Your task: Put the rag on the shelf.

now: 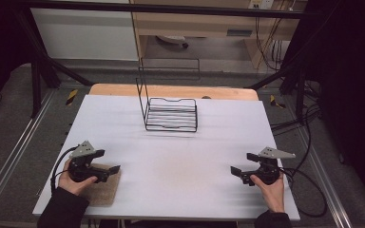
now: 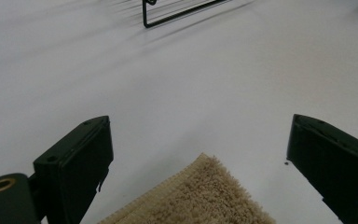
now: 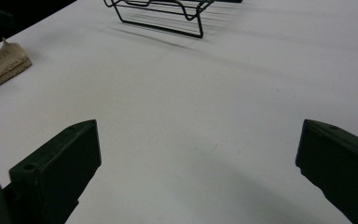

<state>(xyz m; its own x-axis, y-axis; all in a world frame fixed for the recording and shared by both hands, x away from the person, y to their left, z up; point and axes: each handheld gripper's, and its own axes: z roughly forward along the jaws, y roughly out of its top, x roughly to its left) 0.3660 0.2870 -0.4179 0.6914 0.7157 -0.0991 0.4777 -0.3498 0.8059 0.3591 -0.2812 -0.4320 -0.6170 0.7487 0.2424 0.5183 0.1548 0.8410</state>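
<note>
Left gripper (image 1: 108, 161) stands with jaws spread wide, grasping nothing, poised over the near-left corner of the table (image 1: 180, 156). Beneath it lies the tan cloth (image 1: 102, 187), flat on the surface, its fringed edge between the jaws in the left gripper view (image 2: 191, 200) without contact. Right gripper (image 1: 241, 163) is likewise released, jaws wide apart, near the table's right edge, well apart from the cloth. A black wire rack (image 1: 171, 114) stands at the far centre, holding nothing, its tall back frame upright.
</note>
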